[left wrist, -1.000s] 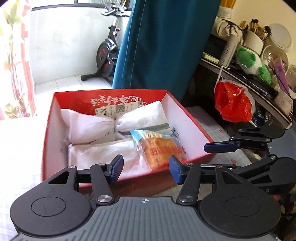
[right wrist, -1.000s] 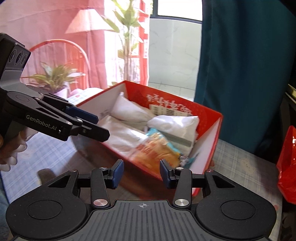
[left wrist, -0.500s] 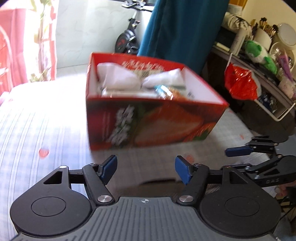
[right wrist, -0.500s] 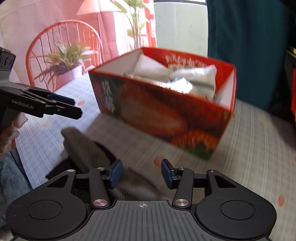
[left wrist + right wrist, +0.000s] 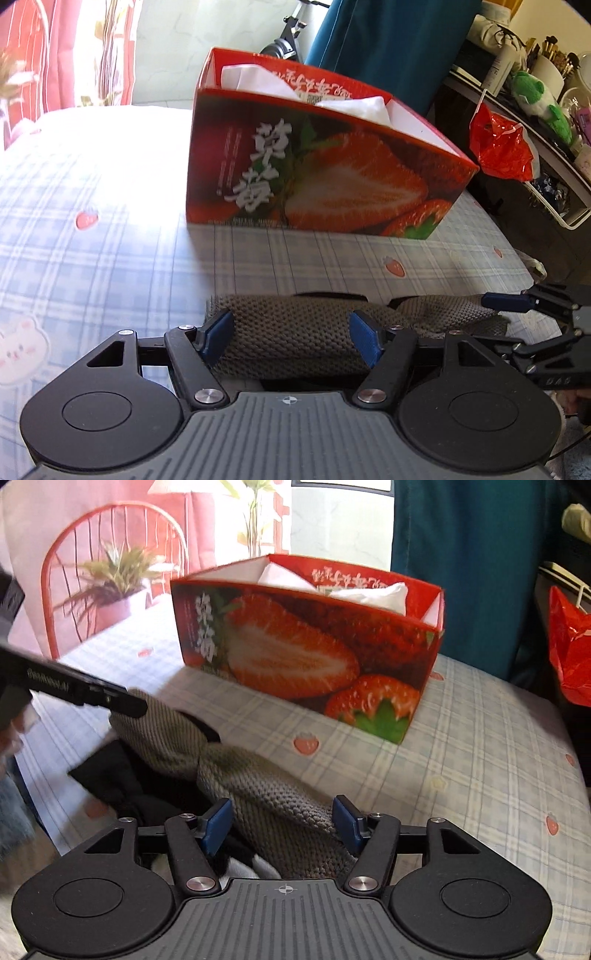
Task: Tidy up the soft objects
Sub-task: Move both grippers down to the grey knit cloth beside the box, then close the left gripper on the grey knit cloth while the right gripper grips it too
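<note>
both claws, left [image 5: 291,332] and right [image 5: 280,825], gaped unclenched astride the knit [image 5: 295,332] on the bench [image 5: 110,206], apparently poised to lift it toward the box [image 5: 314,177].

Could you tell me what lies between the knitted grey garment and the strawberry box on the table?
Only bare checked tablecloth separates the knitted garment from the strawberry box; both wrist views show it.

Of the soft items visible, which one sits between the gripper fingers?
The grey-brown knitted piece on the tablecloth; both open grippers straddle it. The white bundles sit inside the strawberry box.
</note>
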`<state>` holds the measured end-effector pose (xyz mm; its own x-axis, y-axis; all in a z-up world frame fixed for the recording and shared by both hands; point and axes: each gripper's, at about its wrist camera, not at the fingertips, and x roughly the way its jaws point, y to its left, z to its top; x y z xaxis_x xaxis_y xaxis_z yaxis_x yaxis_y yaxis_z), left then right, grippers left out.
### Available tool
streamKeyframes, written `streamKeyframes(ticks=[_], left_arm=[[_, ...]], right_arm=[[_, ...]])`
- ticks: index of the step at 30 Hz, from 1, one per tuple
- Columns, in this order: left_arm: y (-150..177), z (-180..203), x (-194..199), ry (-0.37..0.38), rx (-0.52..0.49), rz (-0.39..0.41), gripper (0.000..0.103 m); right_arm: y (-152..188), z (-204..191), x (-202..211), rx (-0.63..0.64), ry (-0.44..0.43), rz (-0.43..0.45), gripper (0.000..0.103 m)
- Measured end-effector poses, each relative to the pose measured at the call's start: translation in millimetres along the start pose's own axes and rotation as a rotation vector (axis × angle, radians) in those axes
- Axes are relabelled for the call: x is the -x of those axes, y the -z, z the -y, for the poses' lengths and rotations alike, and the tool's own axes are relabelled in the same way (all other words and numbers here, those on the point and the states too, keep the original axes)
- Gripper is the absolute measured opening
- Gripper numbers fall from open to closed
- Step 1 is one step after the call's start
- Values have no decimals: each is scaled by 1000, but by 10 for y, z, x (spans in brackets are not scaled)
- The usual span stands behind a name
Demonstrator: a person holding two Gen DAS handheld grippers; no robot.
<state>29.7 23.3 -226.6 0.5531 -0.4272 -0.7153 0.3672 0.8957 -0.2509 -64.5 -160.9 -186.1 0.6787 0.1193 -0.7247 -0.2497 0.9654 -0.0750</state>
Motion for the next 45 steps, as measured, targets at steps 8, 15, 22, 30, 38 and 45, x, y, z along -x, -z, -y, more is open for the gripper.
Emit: streamKeyframes(ticks=[8, 15, 22, 30, 38, 45], left_arm=[[87, -40, -37, 3, 20, -7, 71], [149, -59, -39, -24, 42, 20, 71], [168, -21, -66, -35, 19, 29, 76], [195, 80, -123, -58, -25, 29, 85], [217, 148, -165, -71, -44, 33, 88], [222, 164, -173, -73, -61, 32, 88]], right_arm=[[133, 49, -176, -95, 4, 21, 46], [87, 91, -316, -142, -2, 63, 36], [168, 64, -354, -145, 11, 142, 35], [275, 75, -343, -130, -5, 203, 36], [283, 92, -346, -144, -18, 210, 36], [287, 92, -348, -151, -20, 212, 37]])
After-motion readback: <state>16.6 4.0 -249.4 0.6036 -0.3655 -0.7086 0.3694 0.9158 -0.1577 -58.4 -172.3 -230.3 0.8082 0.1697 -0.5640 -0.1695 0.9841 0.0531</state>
